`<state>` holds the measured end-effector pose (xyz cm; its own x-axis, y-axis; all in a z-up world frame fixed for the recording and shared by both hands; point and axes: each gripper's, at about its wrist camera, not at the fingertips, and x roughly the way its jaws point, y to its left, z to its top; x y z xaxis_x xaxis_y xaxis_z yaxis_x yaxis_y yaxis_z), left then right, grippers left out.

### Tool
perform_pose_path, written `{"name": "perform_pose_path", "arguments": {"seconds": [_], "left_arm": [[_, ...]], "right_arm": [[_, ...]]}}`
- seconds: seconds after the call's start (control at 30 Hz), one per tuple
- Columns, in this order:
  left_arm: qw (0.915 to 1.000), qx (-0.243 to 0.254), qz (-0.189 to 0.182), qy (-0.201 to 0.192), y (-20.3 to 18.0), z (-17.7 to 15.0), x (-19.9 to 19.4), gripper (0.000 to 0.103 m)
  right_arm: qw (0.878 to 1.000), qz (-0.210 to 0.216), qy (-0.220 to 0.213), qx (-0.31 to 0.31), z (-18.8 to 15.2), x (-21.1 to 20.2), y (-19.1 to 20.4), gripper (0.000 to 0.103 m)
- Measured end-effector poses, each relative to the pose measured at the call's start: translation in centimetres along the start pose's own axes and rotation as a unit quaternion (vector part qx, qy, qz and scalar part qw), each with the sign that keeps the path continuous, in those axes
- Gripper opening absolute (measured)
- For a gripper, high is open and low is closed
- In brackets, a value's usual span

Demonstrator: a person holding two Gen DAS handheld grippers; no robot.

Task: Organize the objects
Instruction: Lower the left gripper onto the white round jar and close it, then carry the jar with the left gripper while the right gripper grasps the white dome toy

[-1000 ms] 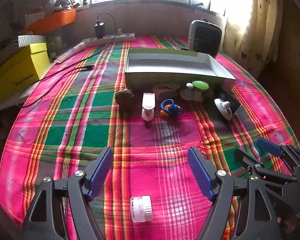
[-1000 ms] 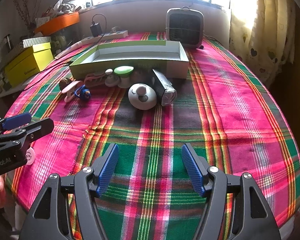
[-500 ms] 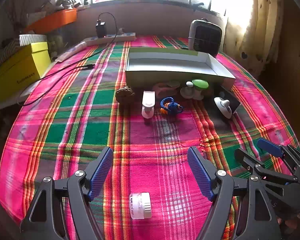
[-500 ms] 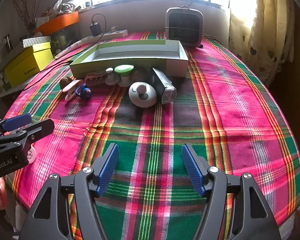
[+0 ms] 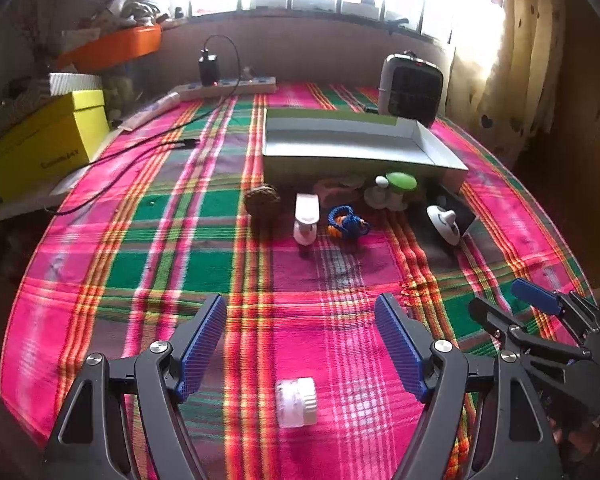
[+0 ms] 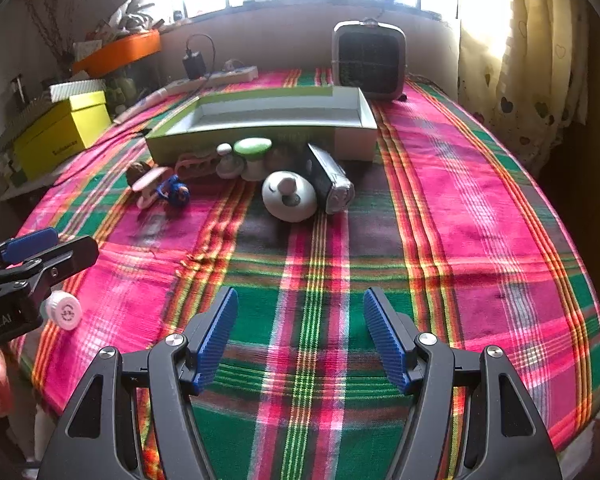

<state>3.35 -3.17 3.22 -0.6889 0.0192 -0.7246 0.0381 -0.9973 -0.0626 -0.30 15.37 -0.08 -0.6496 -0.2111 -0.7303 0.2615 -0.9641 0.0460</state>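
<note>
A shallow green-and-white box [image 5: 356,146] [image 6: 268,120] sits at the back of the plaid-covered table. In front of it lie a brown ball [image 5: 262,200], a pink-white clip [image 5: 306,218], a blue knotted toy [image 5: 346,222], a green-capped piece [image 5: 400,186] [image 6: 253,150], a white round knob [image 5: 444,220] [image 6: 289,196] and a dark rectangular device [image 6: 331,178]. A small white jar [image 5: 296,402] [image 6: 63,313] lies on its side between the fingers of my open left gripper [image 5: 300,344]. My right gripper [image 6: 300,340] is open and empty above the cloth.
A small heater [image 5: 412,88] stands behind the box. A power strip with a plugged charger [image 5: 228,84] and cable lies at the back left. A yellow box [image 5: 44,148] and an orange tray [image 5: 116,46] stand beyond the table's left edge. Curtains hang at right.
My left gripper has drawn slightly back and down, so the white jar sits a little higher between its fingers. The right gripper has barely moved.
</note>
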Motion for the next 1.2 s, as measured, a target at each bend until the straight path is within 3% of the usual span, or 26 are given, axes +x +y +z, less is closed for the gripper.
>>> {"name": "perform_pose_path", "arguments": {"seconds": [0.2,0.47,0.7,1.0,1.07,1.2], "left_arm": [[0.9997,-0.003,-0.02,-0.013,1.3,-0.6,-1.3,0.073],[0.9994,0.016,-0.031,-0.002,1.4,-2.5,-2.1,0.066],[0.9995,0.017,-0.024,0.01,1.5,-3.8,-1.6,0.063],[0.9992,0.015,-0.021,0.03,1.2,-4.3,-0.4,0.04],[0.9992,0.015,-0.019,0.033,1.2,-4.3,-0.2,0.029],[0.9991,0.019,-0.016,0.034,1.0,-4.1,0.2,0.021]], "right_arm": [[1.0,0.014,-0.011,-0.004,0.2,-0.7,0.6,0.066],[0.999,0.031,-0.036,-0.023,-0.1,-1.9,1.5,0.066],[0.999,0.033,-0.038,-0.019,-0.4,-2.0,1.5,0.066],[0.999,0.033,-0.034,-0.017,-0.5,-1.8,1.3,0.066],[0.999,0.031,-0.032,-0.014,-0.5,-1.6,1.2,0.066],[0.999,0.029,-0.031,-0.012,-0.5,-1.4,1.1,0.066]]}}
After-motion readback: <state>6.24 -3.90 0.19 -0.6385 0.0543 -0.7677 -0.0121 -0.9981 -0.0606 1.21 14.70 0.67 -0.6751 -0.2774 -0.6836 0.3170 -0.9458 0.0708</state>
